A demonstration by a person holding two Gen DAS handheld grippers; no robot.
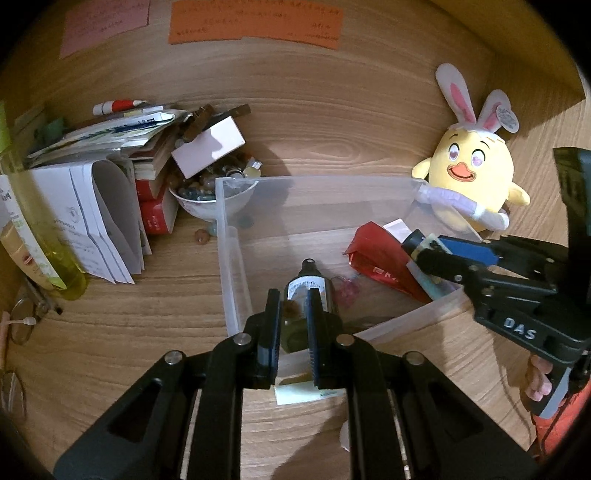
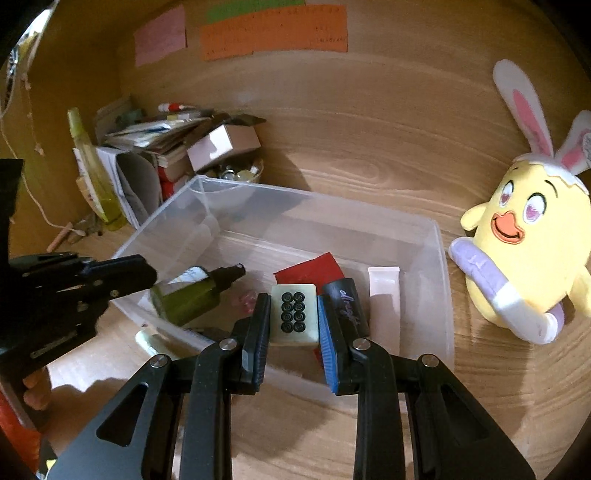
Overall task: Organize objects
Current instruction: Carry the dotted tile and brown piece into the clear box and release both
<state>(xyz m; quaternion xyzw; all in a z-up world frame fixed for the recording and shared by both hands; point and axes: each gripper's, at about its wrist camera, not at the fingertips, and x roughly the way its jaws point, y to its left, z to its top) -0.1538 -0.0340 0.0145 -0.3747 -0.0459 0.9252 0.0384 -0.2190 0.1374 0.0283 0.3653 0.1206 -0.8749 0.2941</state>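
Bottle (image 1: 308,291) base hidden behind left tongs (image 1: 293,314); label unreadable.

Wood-grain desk surface (image 1: 332,122) extends ahead of the tool, meeting a wooden back panel (image 2: 406,74) of the same finish. On that panel, far ahead and above, paper notes are stuck: an orange sheet (image 1: 255,22), a pink sheet (image 1: 105,24) to its left, and a green strip (image 2: 255,9) above the orange one. A wooden side wall (image 2: 85,66) closes the recess ahead-left. Lighting is warm and dim, casting soft shadows (image 2: 291,173) on the desk. A thin cord (image 2: 33,192) hangs at far left.
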